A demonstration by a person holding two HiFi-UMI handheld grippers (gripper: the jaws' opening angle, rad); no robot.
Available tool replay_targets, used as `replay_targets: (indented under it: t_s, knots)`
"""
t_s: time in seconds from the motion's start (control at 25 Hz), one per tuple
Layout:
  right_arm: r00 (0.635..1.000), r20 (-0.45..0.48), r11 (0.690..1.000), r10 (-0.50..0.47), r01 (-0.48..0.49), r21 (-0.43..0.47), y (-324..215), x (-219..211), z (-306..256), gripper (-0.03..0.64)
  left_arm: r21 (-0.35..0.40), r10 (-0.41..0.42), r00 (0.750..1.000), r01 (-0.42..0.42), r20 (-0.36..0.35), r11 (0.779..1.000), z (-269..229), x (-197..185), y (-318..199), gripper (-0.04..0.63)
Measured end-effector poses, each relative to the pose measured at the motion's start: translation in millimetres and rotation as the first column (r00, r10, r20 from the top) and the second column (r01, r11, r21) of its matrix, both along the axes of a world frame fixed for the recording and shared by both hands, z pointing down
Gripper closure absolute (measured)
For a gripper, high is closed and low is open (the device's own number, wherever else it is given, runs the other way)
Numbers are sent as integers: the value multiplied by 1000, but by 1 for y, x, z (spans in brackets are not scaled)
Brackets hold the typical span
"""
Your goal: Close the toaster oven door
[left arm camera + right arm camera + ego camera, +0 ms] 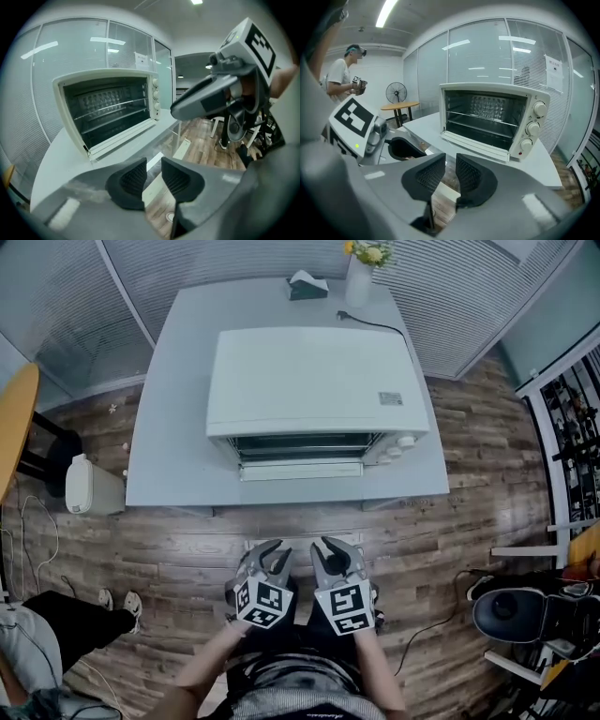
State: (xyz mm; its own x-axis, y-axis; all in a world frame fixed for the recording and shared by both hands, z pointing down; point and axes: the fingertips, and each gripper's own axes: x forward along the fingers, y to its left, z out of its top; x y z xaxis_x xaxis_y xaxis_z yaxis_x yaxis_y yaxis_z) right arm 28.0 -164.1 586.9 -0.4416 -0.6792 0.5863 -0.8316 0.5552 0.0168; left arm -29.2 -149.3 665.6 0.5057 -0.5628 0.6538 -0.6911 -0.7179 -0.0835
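Note:
A white toaster oven [309,381] stands on a pale grey table [178,456], its front facing me. Its door [300,470] is folded down and open, so the wire racks inside show [108,110] [487,117]. The lowered door [124,138] [476,143] lies along the oven's front. Both grippers hang in front of my body, well short of the table. My left gripper [273,551] [153,180] is open by a narrow gap with nothing between its pads. So is my right gripper [330,549] [450,176], close beside it.
A tissue box [307,285], a vase of flowers [359,273] and a black power cable [375,324] sit behind the oven. A white appliance [80,484] stands on the wooden floor left of the table. A person [344,70] and a fan [396,93] are across the room.

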Motion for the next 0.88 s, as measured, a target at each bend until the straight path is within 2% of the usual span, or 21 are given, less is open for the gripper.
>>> replay_targets:
  t_s: [0.16, 0.36, 0.44, 0.52, 0.64, 0.72, 0.8, 0.88]
  knots:
    - [1000, -9, 1000, 9, -10, -20, 4, 7, 7, 546, 4, 78, 988, -79, 136, 997, 36, 0, 8, 488]
    - [1000, -20, 999, 15, -15, -42, 6, 14, 15, 546, -14, 151, 955, -152, 257, 988, 76, 1, 13, 482]
    - [1000, -25, 999, 12, -13, -48, 7, 15, 18, 546, 3, 182, 929, -193, 321, 981, 89, 1, 13, 482]
    - [999, -31, 999, 9, -10, -53, 7, 16, 20, 546, 45, 209, 893, -247, 398, 968, 98, 2, 11, 482]
    - [999, -36, 998, 8, -10, -59, 6, 17, 22, 546, 127, 243, 819, -355, 519, 926, 102, 4, 10, 479]
    - [999, -38, 998, 10, -12, -61, 7, 19, 23, 546, 139, 259, 772, -408, 581, 902, 107, 5, 14, 460]
    - [999, -40, 998, 12, -15, -62, 7, 21, 23, 546, 124, 264, 753, -415, 603, 901, 114, 6, 17, 439]
    - [999, -40, 998, 14, -17, -61, 7, 22, 23, 546, 123, 254, 751, -406, 609, 906, 116, 5, 17, 425]
